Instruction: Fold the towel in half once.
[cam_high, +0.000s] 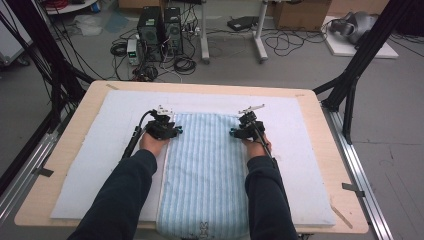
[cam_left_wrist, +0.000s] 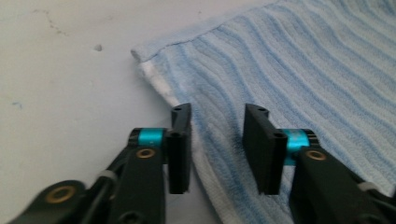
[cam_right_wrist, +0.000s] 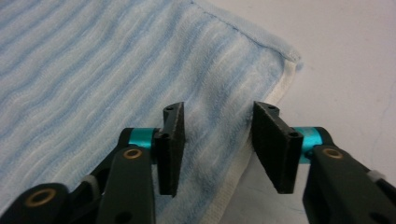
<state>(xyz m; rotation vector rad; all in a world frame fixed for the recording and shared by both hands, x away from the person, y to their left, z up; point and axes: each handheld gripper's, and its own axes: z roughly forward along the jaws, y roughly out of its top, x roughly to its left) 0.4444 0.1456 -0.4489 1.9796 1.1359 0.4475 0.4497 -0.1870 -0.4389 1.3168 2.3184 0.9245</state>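
A blue-striped towel (cam_high: 205, 165) lies flat on the white mat (cam_high: 90, 165), its near end cut off below. The left gripper (cam_left_wrist: 217, 149) straddles its left edge near the far corner, jaws apart; the right gripper (cam_right_wrist: 217, 149) straddles the right edge, jaws likewise spread, nothing pinched.

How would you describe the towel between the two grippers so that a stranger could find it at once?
Start at the wooden table and the pale mat covering it. Down the mat's middle lies the towel, spread flat, its near end hanging over the table's front edge. Its light blue and white stripes set it apart from the plain mat around it.
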